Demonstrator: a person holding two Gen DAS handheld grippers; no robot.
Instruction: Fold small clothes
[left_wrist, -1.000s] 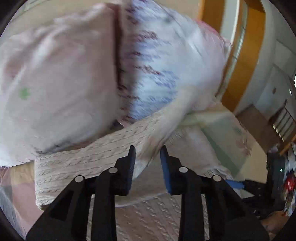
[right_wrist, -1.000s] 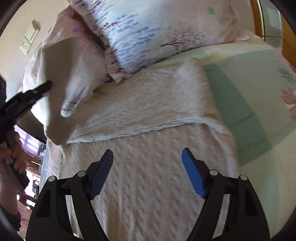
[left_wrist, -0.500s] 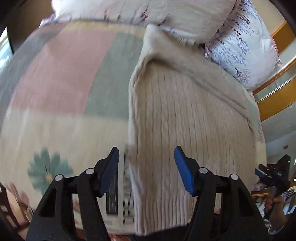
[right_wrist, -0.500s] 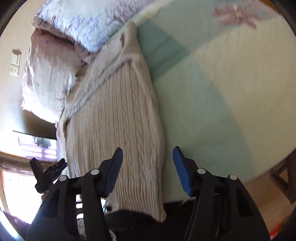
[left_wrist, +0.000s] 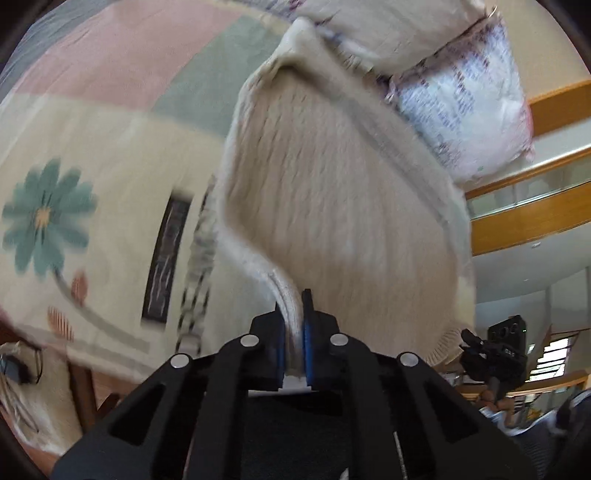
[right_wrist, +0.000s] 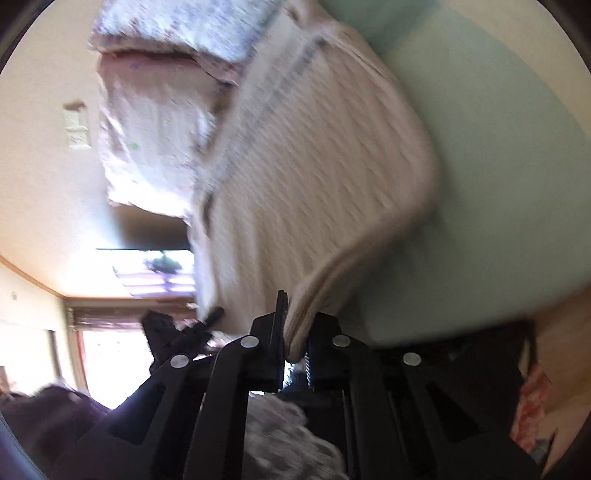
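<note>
The cream knitted sweater (left_wrist: 332, 206) lay lengthwise on the bed (left_wrist: 110, 147), its long axis running straight away from both grippers: hem at the near edge of the bed, upper part up against the pillows (left_wrist: 461, 99) at the head. The left gripper (left_wrist: 292, 325) had its jaws closed down to a narrow gap, with the ribbed hem at the sweater's left bottom corner pinched between the blue pads. The right gripper (right_wrist: 295, 332) was closed likewise on the opposite bottom corner (right_wrist: 299, 314), the thick rolled edge bunched between its fingers. Each held its own corner, so neither was nearer the work than the other; the garment stretched out ahead of the pair.

From each clamp the hem rose off the quilt in a curved ridge (both views are smeared by motion, so fine detail is lost), while the middle and far end of the sweater rested on the bed. Judging from this, the fold would go along the long axis: hem carried forward toward the pillows, the two corners kept level so the near edge lands square across the upper part.
</note>
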